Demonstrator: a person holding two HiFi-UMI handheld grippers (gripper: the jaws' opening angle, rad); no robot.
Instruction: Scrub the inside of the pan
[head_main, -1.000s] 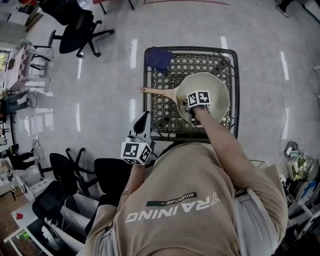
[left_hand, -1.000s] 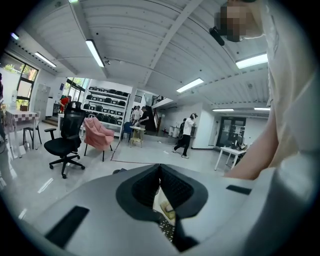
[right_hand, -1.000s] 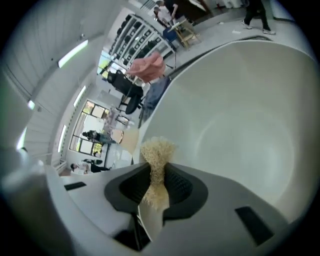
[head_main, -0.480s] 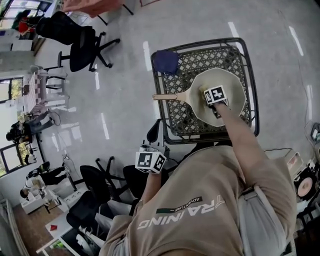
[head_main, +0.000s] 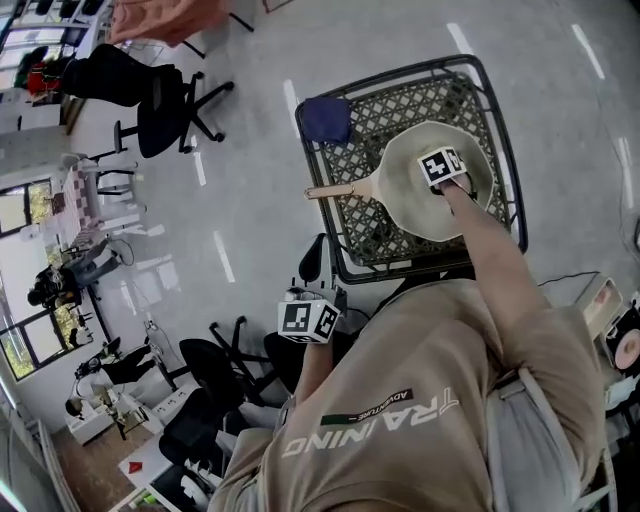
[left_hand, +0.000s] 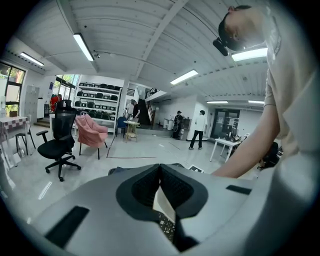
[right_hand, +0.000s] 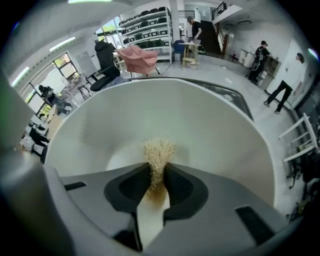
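A cream pan (head_main: 415, 200) with a wooden handle (head_main: 335, 190) lies on a black lattice table (head_main: 385, 110). My right gripper (head_main: 443, 168) stands inside the pan, a little to the far side of its middle. In the right gripper view that gripper (right_hand: 159, 169) is shut on a tuft of beige fibrous scrubber (right_hand: 159, 152), whose end rests against the pan's pale inner floor (right_hand: 200, 125). My left gripper (head_main: 317, 245) hangs off the table's near left corner, apart from the pan. Its jaws (left_hand: 160, 169) meet at the tips with nothing between them.
A dark blue cloth (head_main: 325, 118) lies on the table's far left corner. Office chairs (head_main: 165, 100) stand on the glossy floor to the left, more chairs (head_main: 215, 370) close behind my left side. Several people stand far off in the hall (left_hand: 200, 129).
The right gripper has slid with the scrubber from the pan's middle toward its far side. The head view has swung, and the left gripper stays beside the table.
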